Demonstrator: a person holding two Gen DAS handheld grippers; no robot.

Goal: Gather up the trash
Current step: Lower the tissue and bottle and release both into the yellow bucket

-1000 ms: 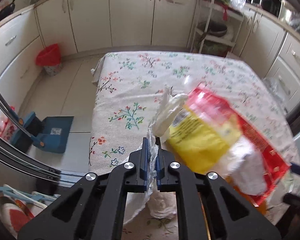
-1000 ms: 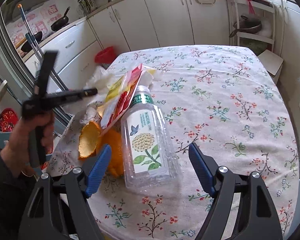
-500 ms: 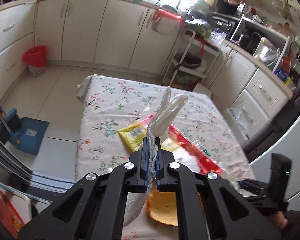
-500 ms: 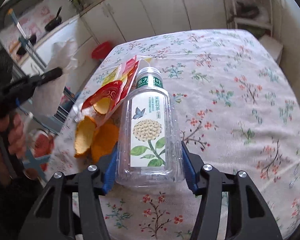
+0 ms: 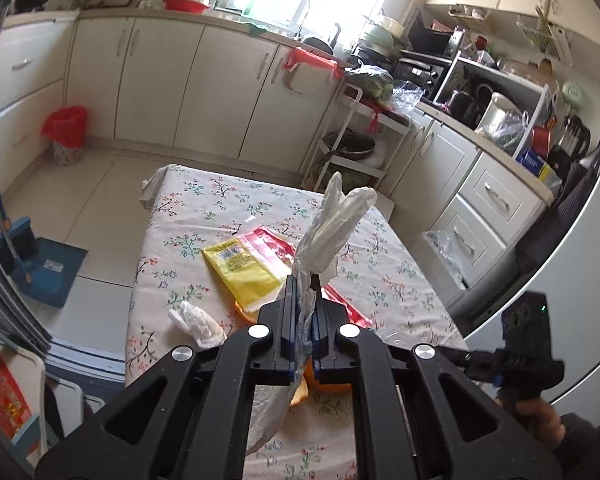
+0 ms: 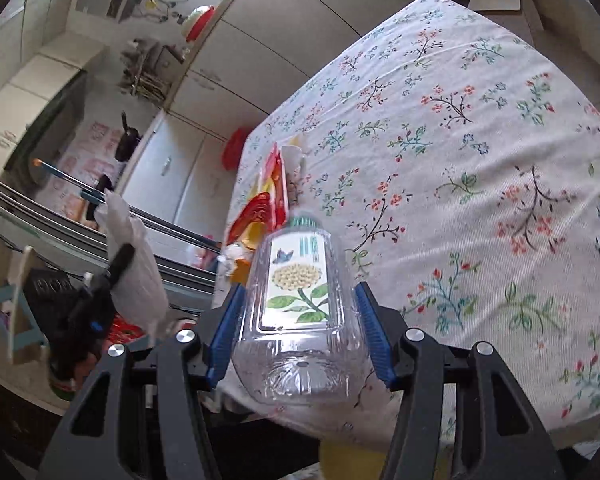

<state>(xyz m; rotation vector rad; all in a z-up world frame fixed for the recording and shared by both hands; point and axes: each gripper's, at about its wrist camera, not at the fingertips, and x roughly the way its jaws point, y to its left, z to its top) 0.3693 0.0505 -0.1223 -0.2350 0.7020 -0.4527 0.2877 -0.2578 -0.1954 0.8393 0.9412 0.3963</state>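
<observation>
My left gripper (image 5: 304, 284) is shut on a thin white plastic bag (image 5: 332, 220), which it holds up above the near end of the floral table (image 5: 204, 208). Below it lie a yellow and red snack wrapper (image 5: 240, 264), orange peel (image 5: 324, 384) and a crumpled white tissue (image 5: 198, 320). My right gripper (image 6: 298, 300) is shut on a clear plastic bottle (image 6: 296, 272) with a flower label and a green cap. It grips the bottle's lower body, tilted over the table's corner. From the right wrist, the left gripper (image 6: 120, 260) and its bag (image 6: 136, 280) show at the left.
A bin with a red liner (image 5: 66, 132) stands by the far cabinets. A blue dustpan (image 5: 46, 268) lies on the floor left of the table. A white wire trolley (image 5: 356, 140) stands behind the table. A wooden chair (image 6: 16, 300) is near the left gripper.
The left gripper rose and drew back with the bag, and the wrapper now lies on the table. The right gripper's jaws closed on the bottle, then rolled and tilted it.
</observation>
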